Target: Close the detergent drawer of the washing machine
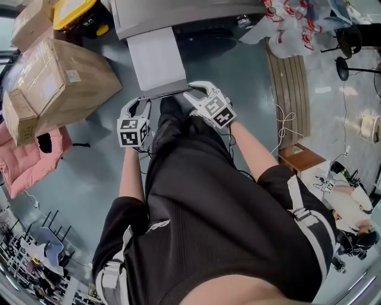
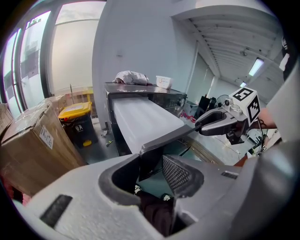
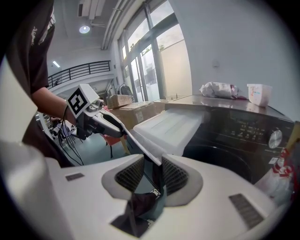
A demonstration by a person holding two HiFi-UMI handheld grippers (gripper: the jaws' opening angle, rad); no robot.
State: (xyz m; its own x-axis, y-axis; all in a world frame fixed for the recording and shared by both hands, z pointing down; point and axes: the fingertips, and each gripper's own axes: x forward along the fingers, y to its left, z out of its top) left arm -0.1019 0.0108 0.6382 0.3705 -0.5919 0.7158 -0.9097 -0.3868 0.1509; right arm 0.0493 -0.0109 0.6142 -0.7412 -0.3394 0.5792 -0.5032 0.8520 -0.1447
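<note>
The washing machine (image 1: 178, 15) stands ahead with its long white detergent drawer (image 1: 156, 59) pulled far out toward me. The drawer's dark grey front panel (image 1: 164, 91) runs between both grippers. My left gripper (image 1: 144, 100) is shut on the panel's left end, which fills the gap between its jaws in the left gripper view (image 2: 152, 164). My right gripper (image 1: 193, 92) is shut on the right end, where the thin panel edge sits between the mesh pads (image 3: 152, 173). Each gripper view shows the other gripper across the panel: the right gripper (image 2: 213, 125), the left gripper (image 3: 101, 123).
Cardboard boxes (image 1: 56, 86) and a yellow-lidded bin (image 1: 74, 12) stand left of the machine, with a pink bundle (image 1: 30, 164) on the floor. A wooden slatted bench (image 1: 289, 89) and plastic bags (image 1: 292, 24) lie to the right. A bag (image 3: 218, 89) and a white cup (image 3: 259, 93) rest on the machine's top.
</note>
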